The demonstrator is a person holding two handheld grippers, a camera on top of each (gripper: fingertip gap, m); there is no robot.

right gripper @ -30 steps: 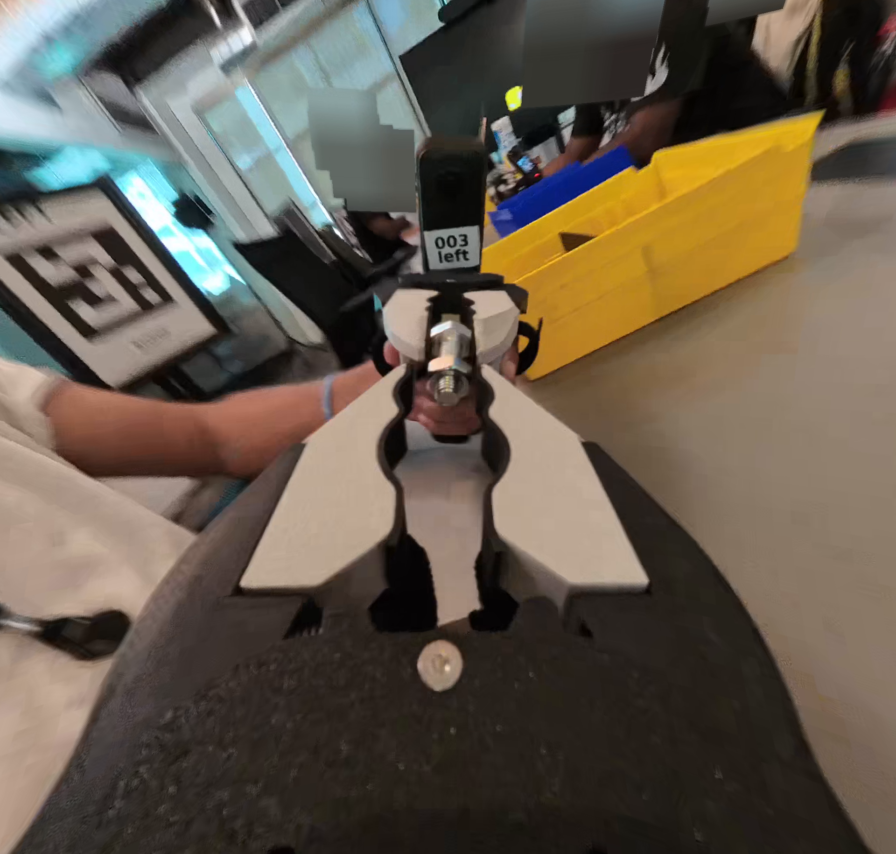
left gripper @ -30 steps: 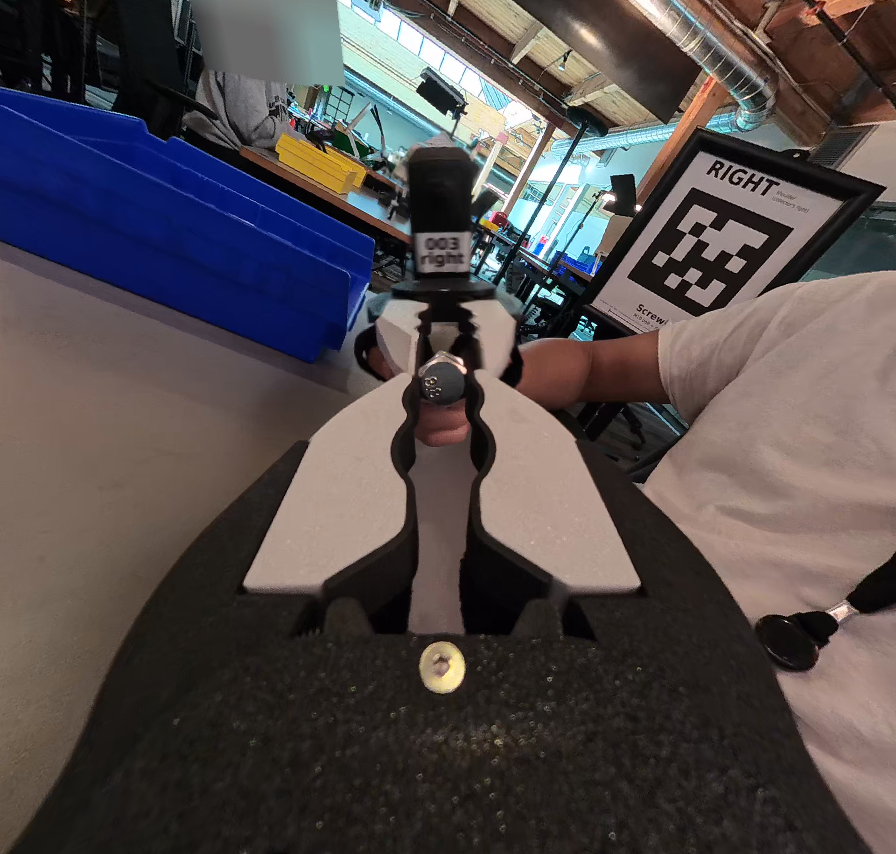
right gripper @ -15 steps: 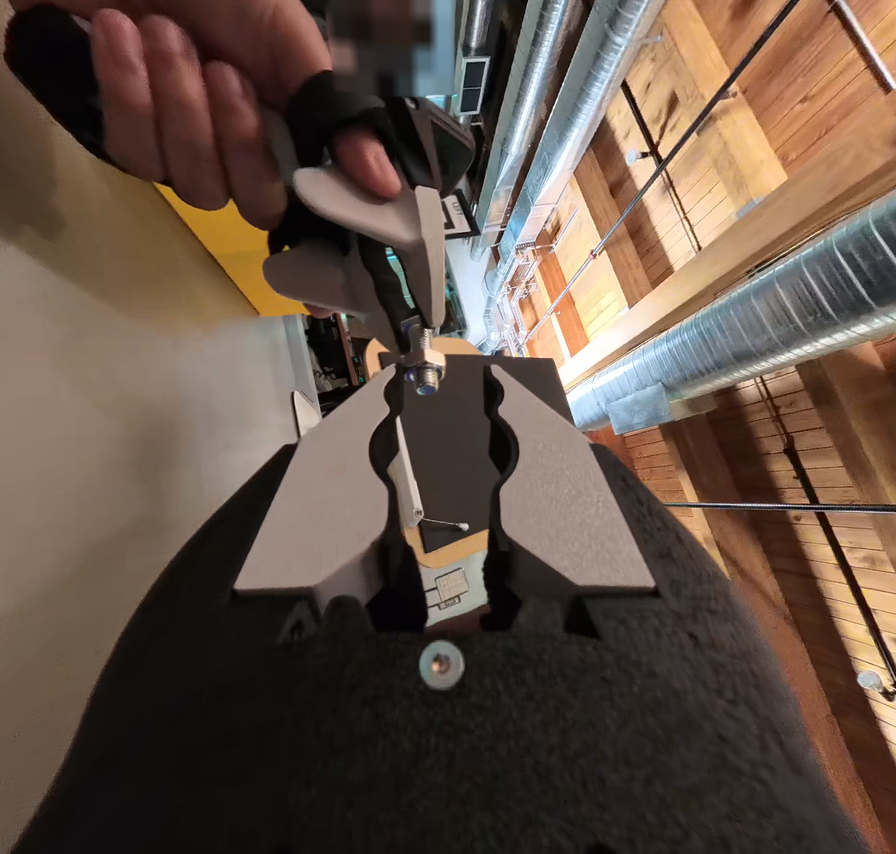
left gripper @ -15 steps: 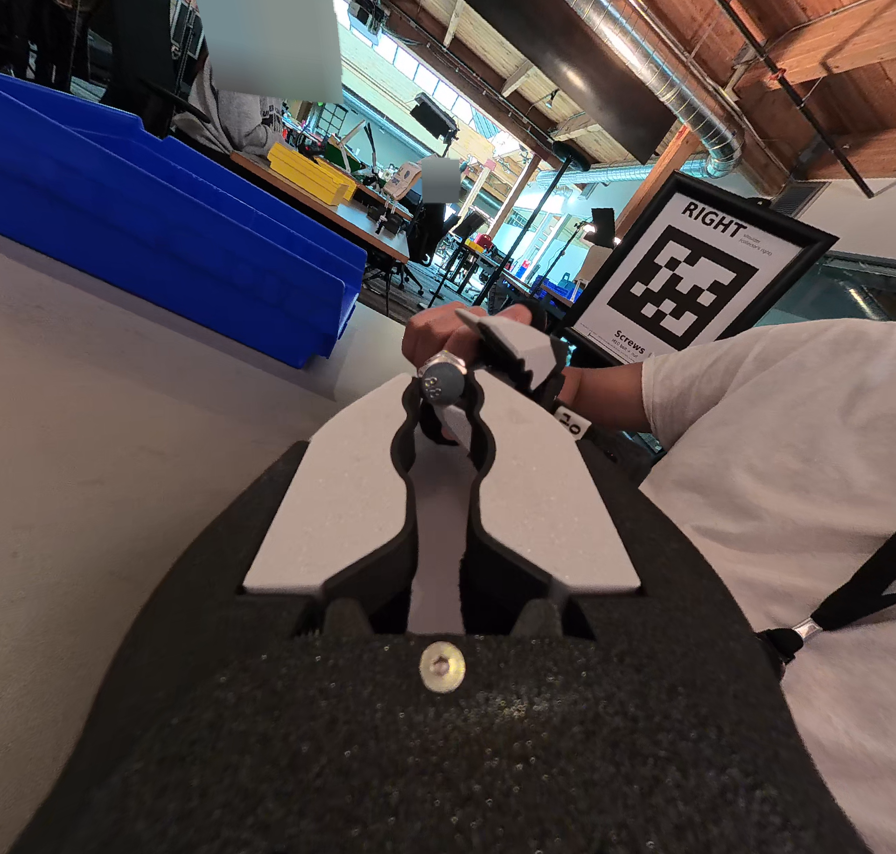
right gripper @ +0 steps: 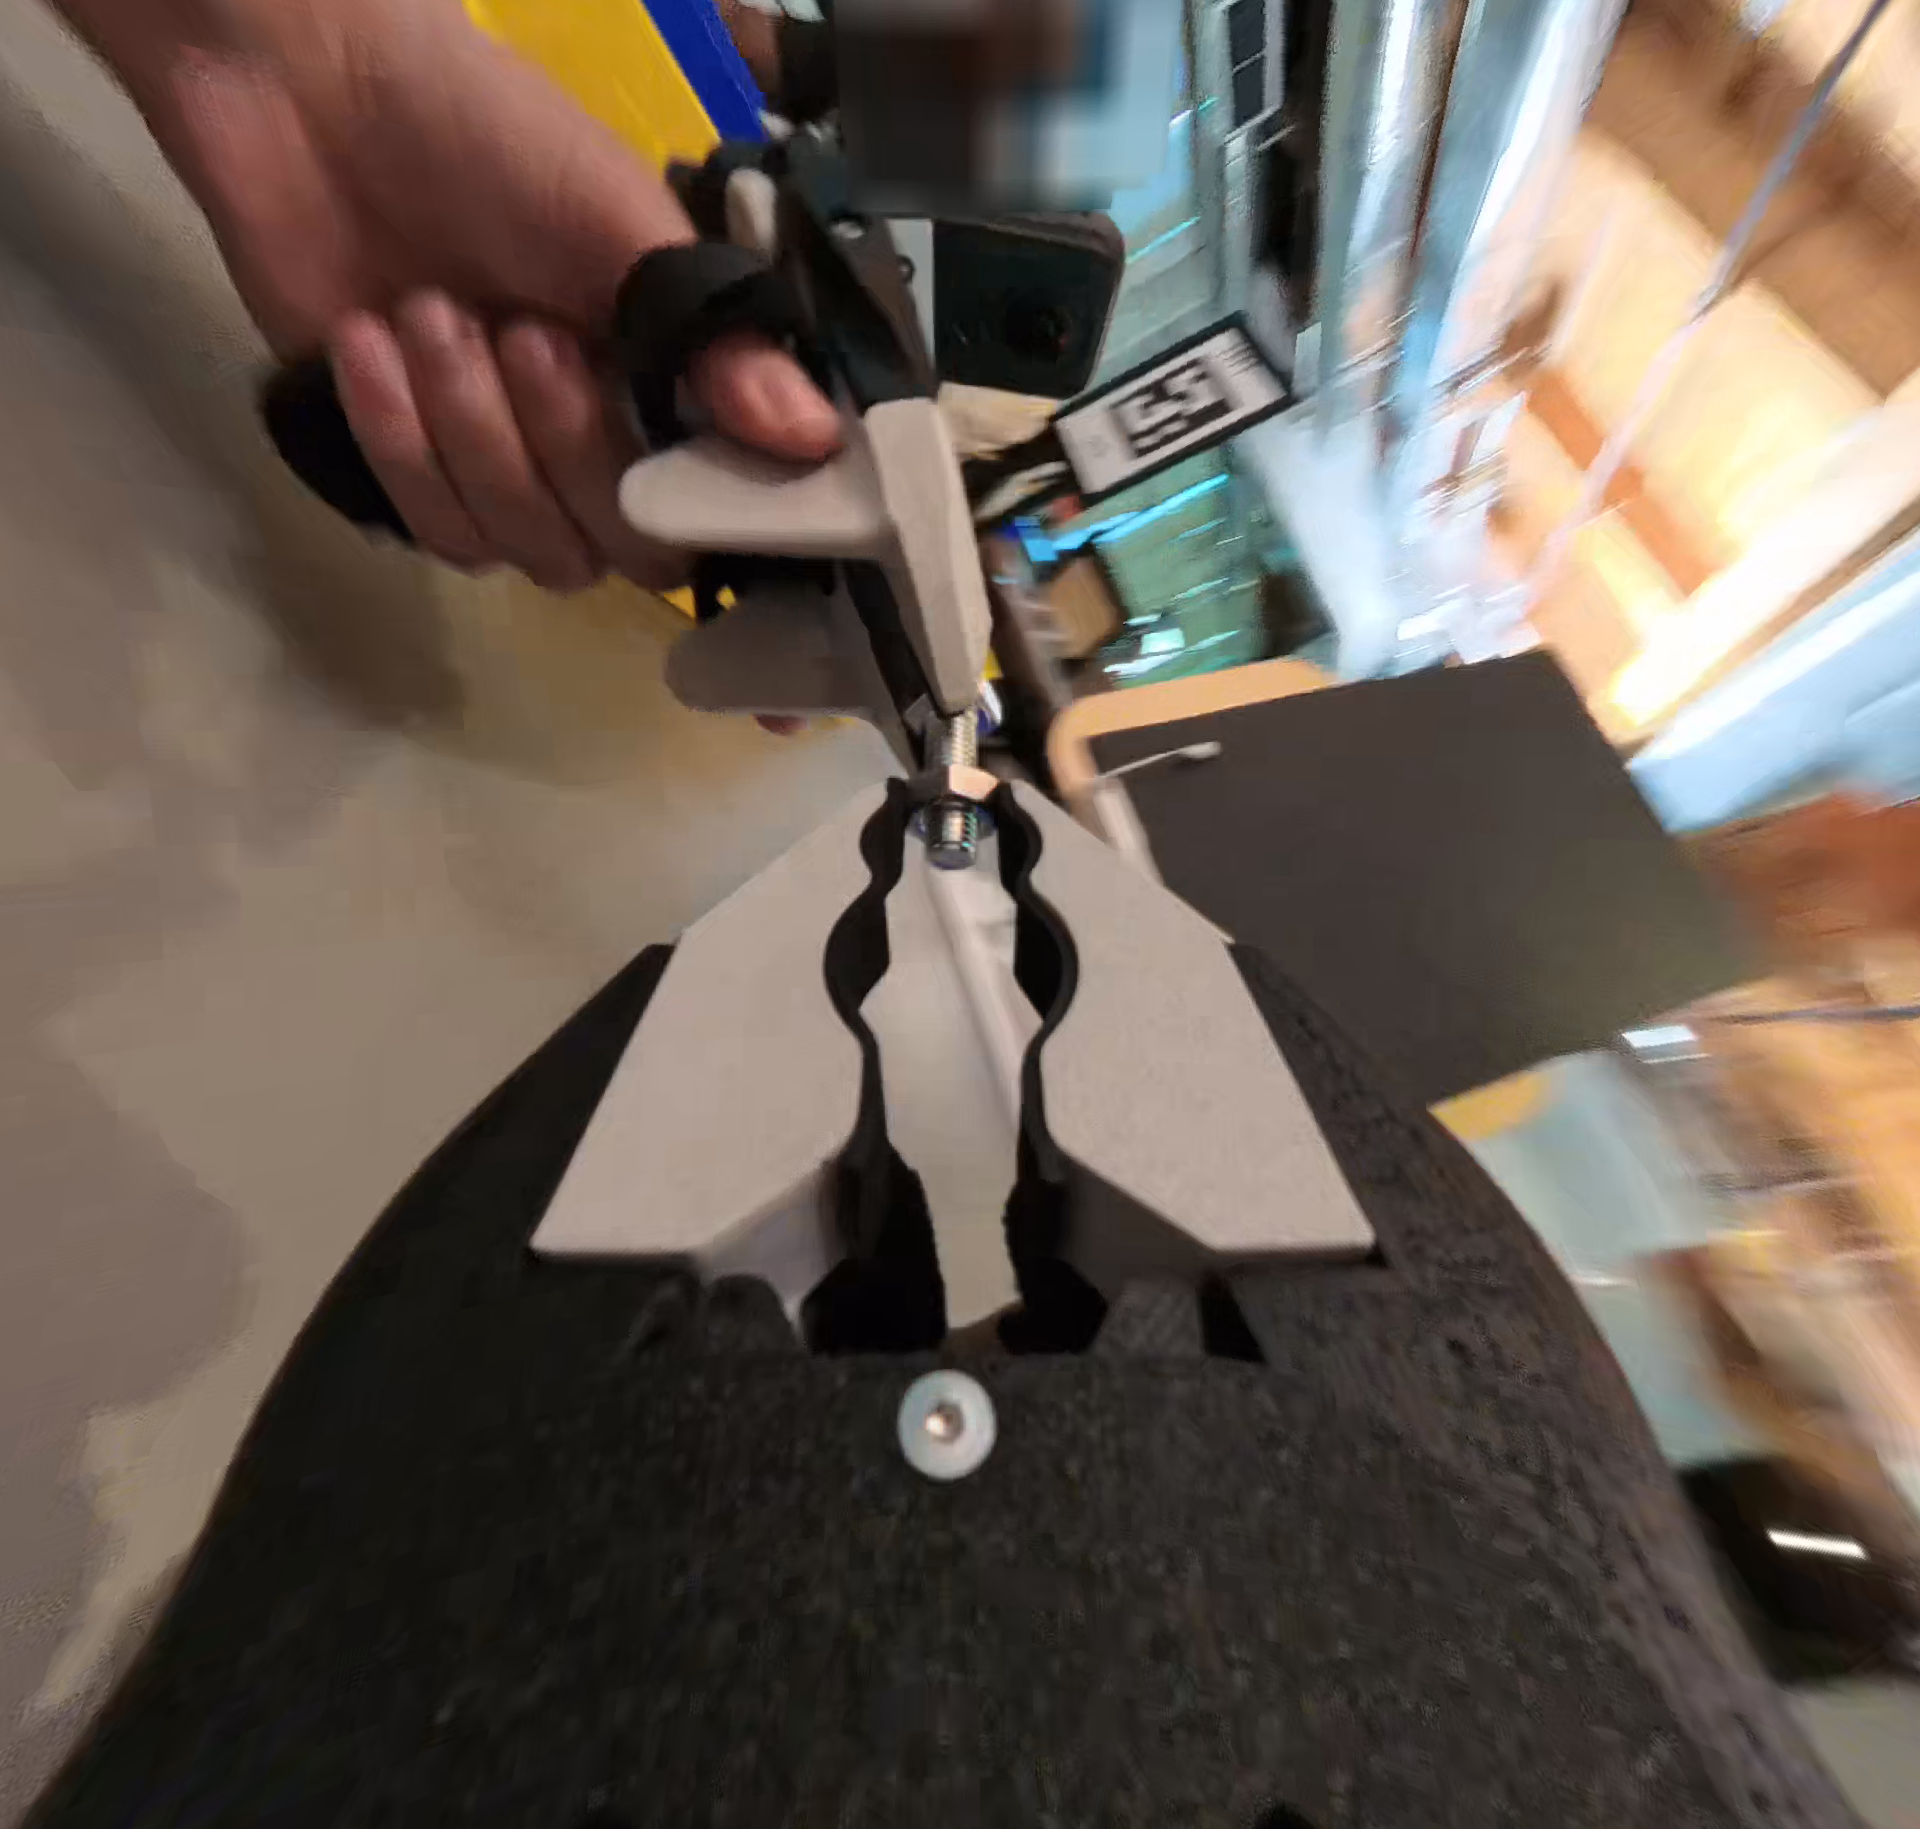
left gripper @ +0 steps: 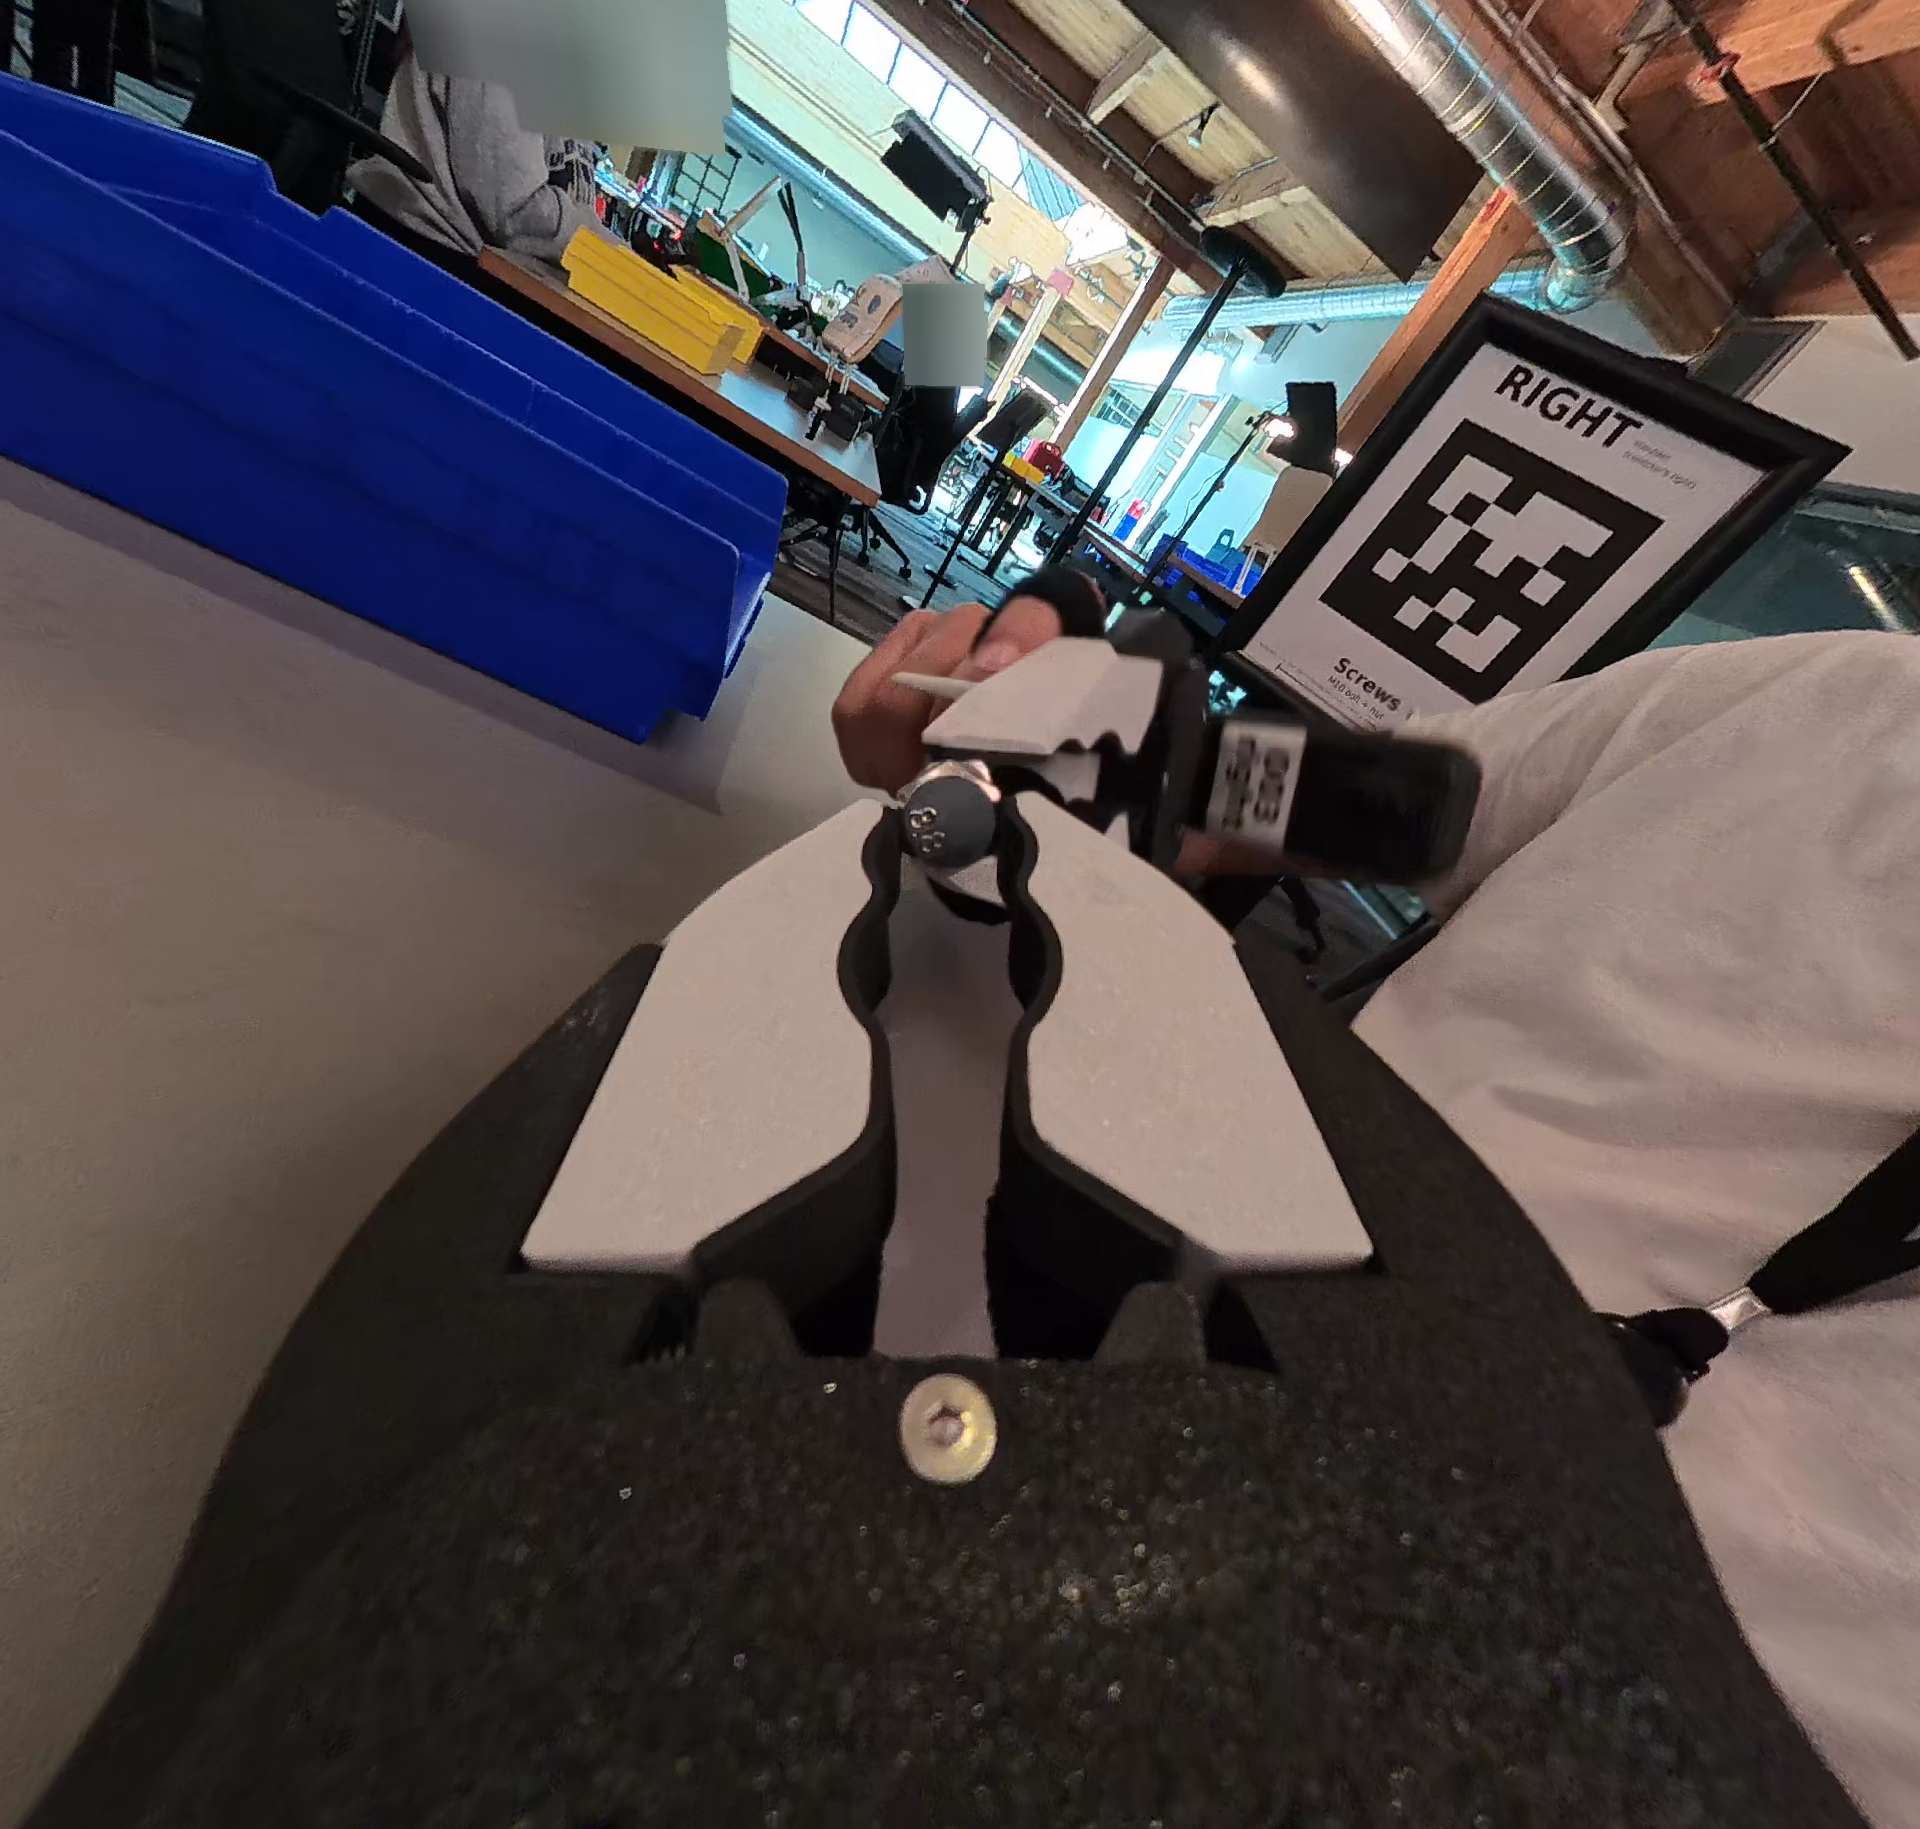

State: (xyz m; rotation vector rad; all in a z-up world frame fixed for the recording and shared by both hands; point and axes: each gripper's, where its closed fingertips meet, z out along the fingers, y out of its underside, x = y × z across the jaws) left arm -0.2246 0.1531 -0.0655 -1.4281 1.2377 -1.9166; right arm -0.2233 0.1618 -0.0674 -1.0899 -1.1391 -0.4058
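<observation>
My left claw (left gripper: 948,834) is closed on the head of a steel bolt (left gripper: 945,832), and both pads press on it. The bolt is held in the air above the pale tabletop (left gripper: 260,948), between the two claws, with its threaded end toward the right claw (right gripper: 951,792). My right claw is closed on a hex nut (right gripper: 951,780) that sits on the thread, with the tip of the bolt showing between its fingers. In the left wrist view the right claw lies turned on its side, just behind the bolt head.

I judge that bolt and nut are small, stiff and quite heavy for their size, and that the smooth metal is slippery. The flat sides of the head and of the nut look like the best places to hold, not the thread.

A blue bin (left gripper: 364,408) stands far left on the tabletop, and a framed marker sign (left gripper: 1507,543) far right.
</observation>
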